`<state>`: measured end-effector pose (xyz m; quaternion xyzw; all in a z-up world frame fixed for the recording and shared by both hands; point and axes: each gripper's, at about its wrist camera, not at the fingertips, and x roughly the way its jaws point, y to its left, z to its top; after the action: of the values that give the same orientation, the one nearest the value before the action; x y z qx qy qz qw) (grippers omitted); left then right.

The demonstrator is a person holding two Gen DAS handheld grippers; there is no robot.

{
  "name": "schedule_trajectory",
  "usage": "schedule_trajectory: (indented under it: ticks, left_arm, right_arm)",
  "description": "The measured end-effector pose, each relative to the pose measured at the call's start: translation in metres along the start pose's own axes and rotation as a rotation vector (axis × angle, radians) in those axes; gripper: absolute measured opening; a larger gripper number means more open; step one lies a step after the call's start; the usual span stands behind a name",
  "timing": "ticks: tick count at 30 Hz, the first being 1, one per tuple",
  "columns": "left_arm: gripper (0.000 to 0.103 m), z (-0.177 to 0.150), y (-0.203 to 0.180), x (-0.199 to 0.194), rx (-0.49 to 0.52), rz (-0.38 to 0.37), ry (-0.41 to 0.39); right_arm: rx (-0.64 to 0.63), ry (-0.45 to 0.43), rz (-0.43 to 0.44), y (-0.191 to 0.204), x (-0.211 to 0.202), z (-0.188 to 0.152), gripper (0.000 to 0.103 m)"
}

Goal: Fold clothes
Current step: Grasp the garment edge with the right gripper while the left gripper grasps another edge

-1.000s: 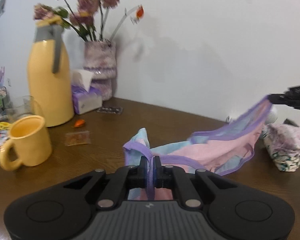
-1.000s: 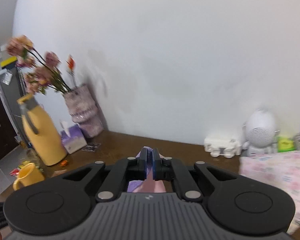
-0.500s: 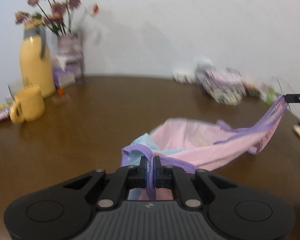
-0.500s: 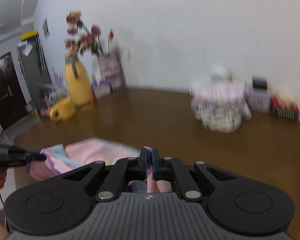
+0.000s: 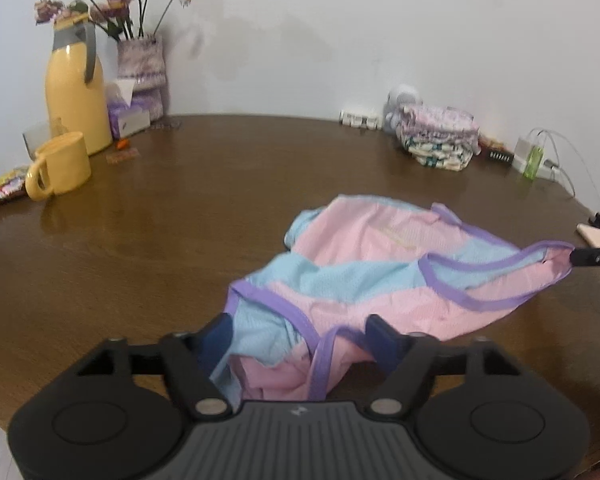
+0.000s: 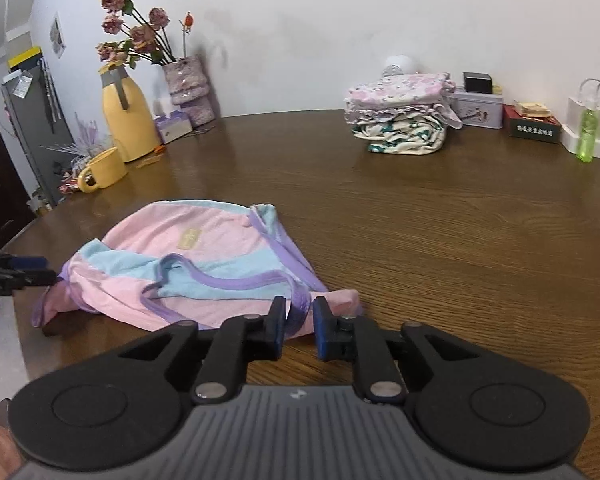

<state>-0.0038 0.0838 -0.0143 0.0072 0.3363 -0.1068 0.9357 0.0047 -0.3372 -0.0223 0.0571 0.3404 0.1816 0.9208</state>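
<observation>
Garment [image 5: 384, 264] lowered onto bench [image 5: 180, 216]; both grippers released.
Left gripper [image 5: 300, 332] and right gripper [image 6: 300, 324] fingers are spread over purple trim; flattening is required before folding.

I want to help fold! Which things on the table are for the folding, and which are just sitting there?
For the folding:
pink and blue top
left gripper, open
right gripper, open
pile of folded clothes

Just sitting there:
yellow jug
yellow mug
vase of flowers
tissue box
green bottle
tin
</observation>
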Motion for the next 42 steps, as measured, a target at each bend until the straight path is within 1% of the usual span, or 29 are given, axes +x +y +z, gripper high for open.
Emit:
schedule_trajectory:
  ticks: [1, 3, 4, 6, 7, 8, 9, 10, 12, 14, 16, 19, 22, 24, 26, 29, 31, 36, 39, 42]
  left_arm:
    - [0.079, 0.002, -0.002, -0.002, 0.002, -0.008, -0.005]
    - [0.079, 0.005, -0.01, -0.002, 0.031, -0.028, -0.007]
    - [0.079, 0.007, -0.015, -0.002, 0.05, -0.033, -0.006]
    - [0.08, 0.01, -0.028, 0.004, 0.084, -0.042, -0.004]
    - [0.08, 0.011, -0.035, 0.007, 0.1, -0.048, -0.003]
    - [0.08, 0.013, -0.042, 0.011, 0.115, -0.058, -0.002]
    - [0.08, 0.016, -0.05, 0.014, 0.128, -0.071, -0.001]
    - [0.08, 0.019, -0.057, 0.018, 0.142, -0.083, -0.002]
    - [0.08, 0.024, -0.073, 0.024, 0.174, -0.11, -0.005]
    - [0.079, 0.029, -0.09, 0.03, 0.214, -0.127, -0.01]
    - [0.079, 0.032, -0.107, 0.037, 0.27, -0.13, -0.014]
    - [0.079, 0.037, -0.123, 0.045, 0.323, -0.11, -0.017]
    - [0.079, 0.05, -0.125, 0.052, 0.304, -0.102, -0.013]
    - [0.079, 0.063, -0.13, 0.06, 0.311, -0.104, 0.004]
    - [0.079, 0.076, -0.141, 0.071, 0.349, -0.104, 0.026]
    - [0.079, 0.094, -0.17, 0.097, 0.462, -0.07, 0.066]
    - [0.079, 0.103, -0.189, 0.117, 0.551, -0.056, 0.085]
    - [0.079, 0.106, -0.215, 0.157, 0.742, -0.091, 0.111]
    - [0.079, 0.103, -0.222, 0.17, 0.857, -0.153, 0.134]
    - [0.079, 0.102, -0.224, 0.181, 0.93, -0.146, 0.145]
  right_arm:
    - [0.002, 0.004, -0.006, -0.002, 0.003, 0.0, 0.017]
    - [0.001, 0.011, -0.023, -0.004, 0.007, -0.001, 0.027]
    - [0.0, 0.016, -0.032, -0.005, 0.009, -0.001, 0.034]
    - [-0.002, 0.024, -0.033, -0.007, 0.015, -0.002, 0.034]
    - [-0.004, 0.03, -0.027, -0.006, 0.017, -0.002, 0.032]
    - [-0.009, 0.036, -0.021, -0.006, 0.02, -0.003, 0.019]
    - [-0.014, 0.041, -0.009, -0.005, 0.023, -0.003, 0.01]
    - [-0.014, 0.039, 0.003, -0.003, 0.024, -0.002, 0.006]
    - [-0.035, 0.013, 0.02, 0.005, 0.022, 0.0, 0.004]
    - [-0.104, -0.031, 0.024, 0.022, 0.016, 0.003, 0.004]
    - [-0.175, -0.052, 0.063, 0.042, 0.009, 0.003, 0.004]
    - [-0.288, -0.037, 0.123, 0.071, 0.003, -0.005, 0.004]
    - [-0.368, 0.026, 0.174, 0.09, 0.005, -0.021, 0.004]
    - [-0.398, 0.053, 0.185, 0.096, 0.006, -0.029, 0.004]
    - [-0.423, 0.061, 0.19, 0.102, 0.008, -0.035, 0.004]
    - [-0.435, 0.052, 0.186, 0.102, 0.006, -0.037, 0.004]
    - [-0.45, 0.037, 0.16, 0.1, 0.004, -0.039, 0.004]
    - [-0.462, 0.029, 0.169, 0.094, 0.001, -0.043, 0.004]
    - [-0.459, 0.016, 0.162, 0.089, -0.001, -0.046, 0.004]
    - [-0.451, 0.011, 0.171, 0.085, -0.002, -0.047, 0.004]
